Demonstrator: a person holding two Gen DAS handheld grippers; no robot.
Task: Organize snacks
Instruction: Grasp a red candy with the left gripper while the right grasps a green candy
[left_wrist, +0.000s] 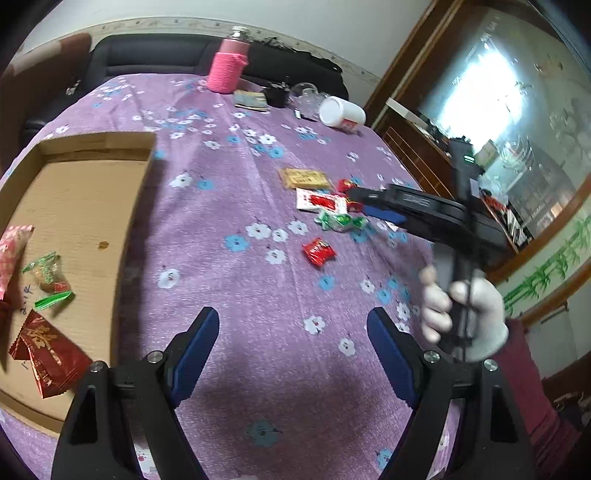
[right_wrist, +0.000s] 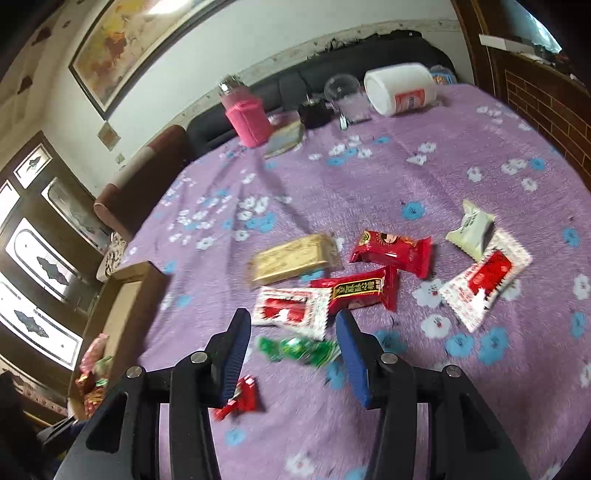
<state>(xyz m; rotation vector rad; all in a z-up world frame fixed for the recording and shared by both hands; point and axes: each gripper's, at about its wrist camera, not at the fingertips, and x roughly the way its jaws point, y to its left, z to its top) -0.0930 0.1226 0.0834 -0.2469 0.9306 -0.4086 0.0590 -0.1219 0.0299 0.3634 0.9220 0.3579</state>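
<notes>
Loose snacks lie on the purple flowered cloth: a gold bar, two red packets, white-and-red packets, a pale green packet and a small red packet. A green-wrapped candy lies on the cloth between the fingers of my right gripper, which is open with its pads off the candy. In the left wrist view that right gripper is over the snack pile, held by a white-gloved hand. My left gripper is open and empty over bare cloth. A cardboard box at left holds several snacks.
A pink-sleeved bottle, a clear glass and a white jar on its side stand at the table's far edge. A dark sofa runs behind. A wooden cabinet flanks the right side.
</notes>
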